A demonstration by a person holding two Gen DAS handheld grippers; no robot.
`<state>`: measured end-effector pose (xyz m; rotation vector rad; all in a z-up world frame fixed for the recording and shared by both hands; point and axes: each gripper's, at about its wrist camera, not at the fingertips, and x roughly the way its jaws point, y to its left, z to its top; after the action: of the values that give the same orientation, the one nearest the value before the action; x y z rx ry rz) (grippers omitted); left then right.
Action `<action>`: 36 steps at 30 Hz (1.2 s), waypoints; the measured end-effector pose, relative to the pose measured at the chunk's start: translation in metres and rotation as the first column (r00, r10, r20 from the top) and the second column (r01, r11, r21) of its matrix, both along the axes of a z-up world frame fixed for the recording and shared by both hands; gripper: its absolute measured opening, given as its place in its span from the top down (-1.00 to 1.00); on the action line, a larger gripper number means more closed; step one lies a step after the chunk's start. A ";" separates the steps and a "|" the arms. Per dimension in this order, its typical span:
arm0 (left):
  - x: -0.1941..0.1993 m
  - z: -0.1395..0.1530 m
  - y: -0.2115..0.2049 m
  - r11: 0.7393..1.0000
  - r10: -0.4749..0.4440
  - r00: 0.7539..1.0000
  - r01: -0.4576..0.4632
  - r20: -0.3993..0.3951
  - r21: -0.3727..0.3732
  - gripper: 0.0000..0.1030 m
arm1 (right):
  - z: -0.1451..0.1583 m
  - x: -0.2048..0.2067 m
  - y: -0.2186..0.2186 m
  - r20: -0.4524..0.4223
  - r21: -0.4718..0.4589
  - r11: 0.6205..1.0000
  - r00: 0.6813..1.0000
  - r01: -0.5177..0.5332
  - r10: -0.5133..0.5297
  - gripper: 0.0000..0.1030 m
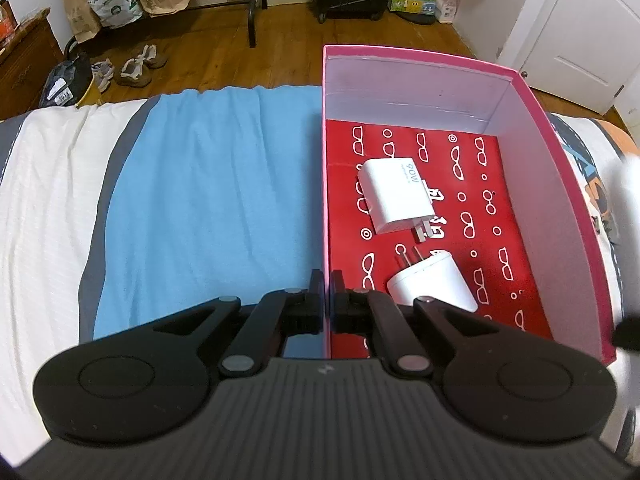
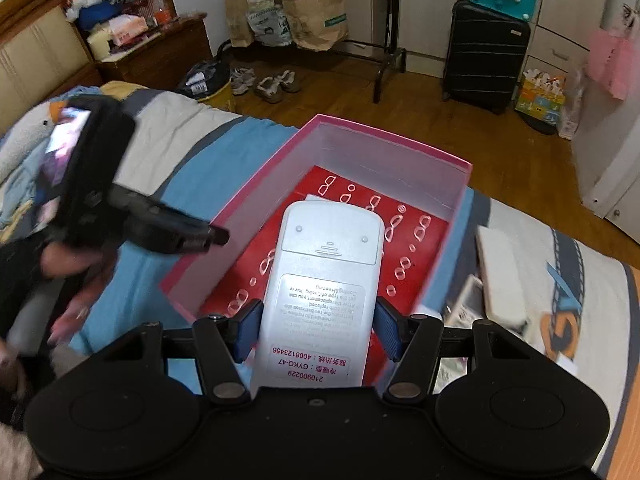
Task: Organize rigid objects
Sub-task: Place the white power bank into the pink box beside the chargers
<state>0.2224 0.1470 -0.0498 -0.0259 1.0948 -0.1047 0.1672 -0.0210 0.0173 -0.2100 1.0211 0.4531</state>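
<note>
My left claw (image 1: 326,292) pinches the left wall of the pink cardboard box (image 1: 576,216). Right claw (image 2: 318,330) grips white plastic remote (image 2: 324,280) above it; two white chargers (image 1: 394,196) lie inside.

A: From my left wrist view, the box (image 1: 560,216) sits on the bed (image 1: 48,200), at the right of the towel (image 1: 208,200), its far wall toward the bed's foot edge. Inside, the square charger (image 1: 394,196) lies mid-floor; the round charger (image 1: 434,284) lies nearer me, toward the box's near wall.

B: And the left gripper (image 1: 327,292)?

A: It pinches the box's left wall near the near corner. From my right wrist view, the right gripper (image 2: 316,328) holds the remote (image 2: 324,280) above the box's near end. A flat slab (image 2: 502,276) lies on the bed right of the box.
</note>
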 end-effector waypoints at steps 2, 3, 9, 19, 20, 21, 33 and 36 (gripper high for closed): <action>0.001 -0.002 0.000 1.000 0.003 1.000 -0.003 -0.004 -0.002 0.96 | -0.011 0.018 0.009 -0.016 -0.017 1.000 1.000 -0.001 0.001 -0.24; 0.002 -0.003 0.000 1.000 0.002 1.000 -0.002 -0.006 -0.001 0.96 | -0.017 0.027 0.014 -0.027 -0.024 1.000 1.000 0.000 -0.001 -0.24; 0.002 -0.003 0.000 1.000 0.001 1.000 -0.001 -0.004 -0.003 0.96 | -0.053 0.064 0.030 -0.072 -0.087 0.996 0.997 0.027 -0.033 -0.24; 0.002 -0.004 0.001 1.000 -0.006 1.000 0.006 -0.002 -0.001 0.96 | -0.097 0.094 0.038 -0.123 -0.171 0.983 0.989 0.065 -0.087 -0.24; 0.002 -0.004 0.001 1.000 -0.007 1.000 0.007 -0.002 -0.002 0.96 | -0.099 0.095 0.038 -0.124 -0.170 0.983 0.988 0.071 -0.093 -0.24; 0.002 -0.004 0.002 1.000 -0.007 1.000 0.007 -0.002 -0.002 0.96 | -0.101 0.097 0.038 -0.121 -0.165 0.983 0.988 0.076 -0.097 -0.25; 0.003 -0.006 -0.003 1.000 -0.009 1.000 0.009 -0.003 0.010 0.96 | -0.062 0.062 0.022 -0.083 -0.127 0.991 0.995 0.042 -0.053 -0.41; 0.003 -0.006 -0.005 1.000 -0.011 1.000 0.011 -0.001 0.025 0.96 | -0.044 0.048 0.012 -0.060 -0.127 0.992 0.998 0.024 -0.032 -0.41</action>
<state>0.2251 0.1420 -0.0558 0.0026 1.0968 -0.1012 0.2152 -0.0089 -0.0268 -0.2959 1.1138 0.3715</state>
